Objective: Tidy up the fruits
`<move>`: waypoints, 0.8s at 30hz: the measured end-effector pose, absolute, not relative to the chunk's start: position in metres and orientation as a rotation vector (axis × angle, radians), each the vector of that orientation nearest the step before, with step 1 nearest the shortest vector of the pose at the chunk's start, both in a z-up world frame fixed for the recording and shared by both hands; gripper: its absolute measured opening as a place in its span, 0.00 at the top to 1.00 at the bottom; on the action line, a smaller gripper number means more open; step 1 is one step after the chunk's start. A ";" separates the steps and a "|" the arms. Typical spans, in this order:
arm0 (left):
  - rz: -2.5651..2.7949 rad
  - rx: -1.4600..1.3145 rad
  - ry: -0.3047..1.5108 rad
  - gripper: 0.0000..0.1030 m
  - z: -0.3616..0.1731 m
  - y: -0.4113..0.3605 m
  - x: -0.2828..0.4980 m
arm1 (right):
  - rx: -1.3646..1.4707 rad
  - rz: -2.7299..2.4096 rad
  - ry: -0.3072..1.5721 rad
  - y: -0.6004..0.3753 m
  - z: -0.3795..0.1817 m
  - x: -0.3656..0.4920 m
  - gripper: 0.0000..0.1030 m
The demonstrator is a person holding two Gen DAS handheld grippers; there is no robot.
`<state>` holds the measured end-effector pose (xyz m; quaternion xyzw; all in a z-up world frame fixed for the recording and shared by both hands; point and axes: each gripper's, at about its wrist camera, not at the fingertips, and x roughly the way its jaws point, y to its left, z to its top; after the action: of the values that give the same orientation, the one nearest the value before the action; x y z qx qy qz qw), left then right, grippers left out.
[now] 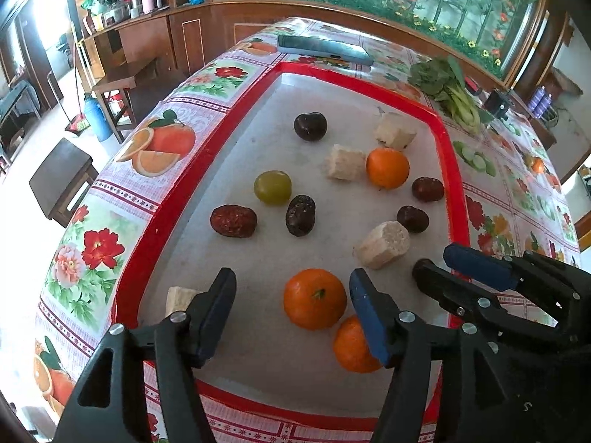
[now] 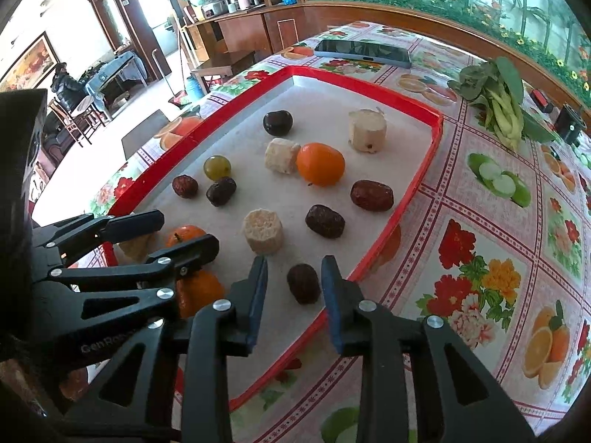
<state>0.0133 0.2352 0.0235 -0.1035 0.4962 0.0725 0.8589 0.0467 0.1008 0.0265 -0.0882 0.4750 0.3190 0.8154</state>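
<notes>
Fruit lay scattered in the red-rimmed tray point(image 1: 177, 199): oranges, wrinkled dark dates, a green grape point(image 1: 272, 187) and pale cut chunks. "Gen Rob" showed on the left gripper point(image 2: 173, 230), gaping empty around an orange point(image 1: 314, 298). The right gripper point(image 2: 294, 282), parted, empty, flanked a date point(image 2: 303, 283).

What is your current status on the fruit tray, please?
Left gripper open around an orange. Right gripper open around a date. Nothing gripped. Way clear.
</notes>
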 end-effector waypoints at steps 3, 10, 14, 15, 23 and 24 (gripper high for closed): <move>0.152 -0.219 1.042 0.35 0.024 0.235 0.013 | -0.179 0.670 1.018 0.099 0.029 0.045 0.68; 0.178 -0.260 1.040 0.30 0.027 0.238 0.004 | -0.147 0.667 1.028 0.093 0.037 0.037 0.61; 0.230 -0.262 1.022 0.30 0.032 0.233 -0.008 | -0.132 0.633 1.056 0.085 0.039 0.033 0.40; 0.246 -0.266 1.018 0.28 0.032 0.233 -0.011 | -0.122 0.629 1.072 0.081 0.039 0.033 0.35; 0.332 -0.227 0.977 0.24 0.042 0.201 -0.042 | -0.146 0.642 0.996 0.044 0.053 -0.001 0.26; 0.336 -0.229 0.974 0.24 0.042 0.198 -0.046 | -0.163 0.643 0.988 0.042 0.054 -0.006 0.26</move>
<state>-0.0459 0.1976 0.0417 -0.1090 0.4648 0.1604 0.8639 -0.0060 0.0424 0.0535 -0.0769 0.4652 0.3030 0.8282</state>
